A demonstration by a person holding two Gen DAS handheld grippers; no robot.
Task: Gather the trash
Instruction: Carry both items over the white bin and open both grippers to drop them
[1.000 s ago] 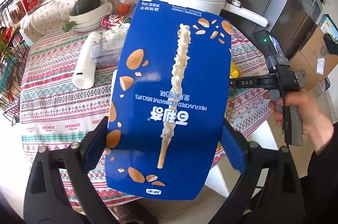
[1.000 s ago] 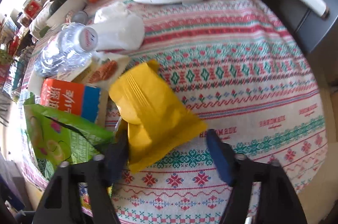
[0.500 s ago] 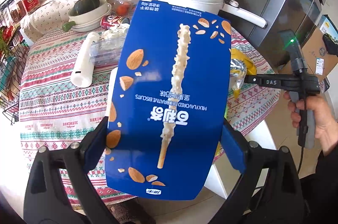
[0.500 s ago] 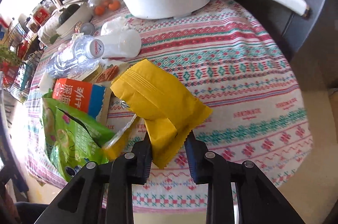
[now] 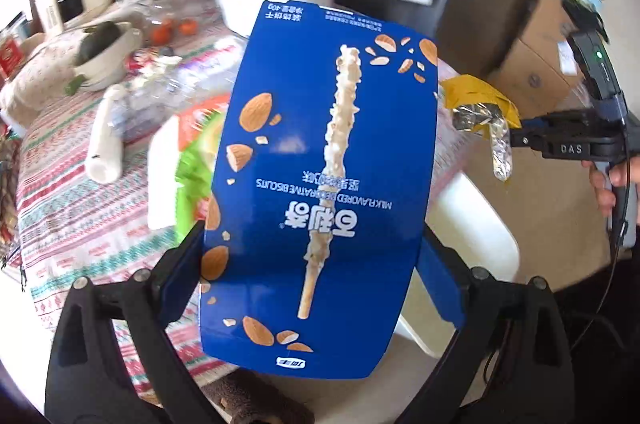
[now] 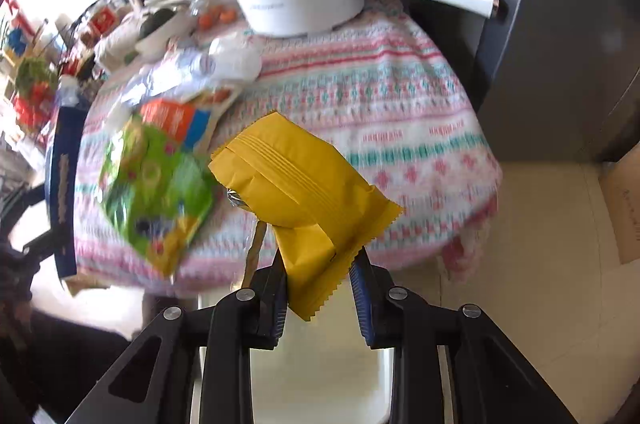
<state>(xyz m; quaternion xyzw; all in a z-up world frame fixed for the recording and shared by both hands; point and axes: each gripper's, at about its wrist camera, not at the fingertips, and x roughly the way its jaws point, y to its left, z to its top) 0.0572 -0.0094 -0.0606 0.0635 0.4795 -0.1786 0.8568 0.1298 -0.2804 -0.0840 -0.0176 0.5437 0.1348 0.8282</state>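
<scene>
Trash is held in both grippers: the left gripper [image 5: 312, 284] pinches a blue almond biscuit box [image 5: 320, 183] by its sides, and the right gripper [image 6: 320, 288] clamps a yellow snack wrapper [image 6: 304, 191], apparently clear of the patterned tablecloth [image 6: 400, 127]. A green bag [image 6: 156, 191] lies there.

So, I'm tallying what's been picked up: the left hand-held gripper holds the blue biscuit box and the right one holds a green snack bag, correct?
Not quite. The right hand-held gripper is shut on a yellow wrapper, as the right wrist view shows; the green snack bag lies on the table. The left hand-held gripper does hold the blue biscuit box.
</scene>
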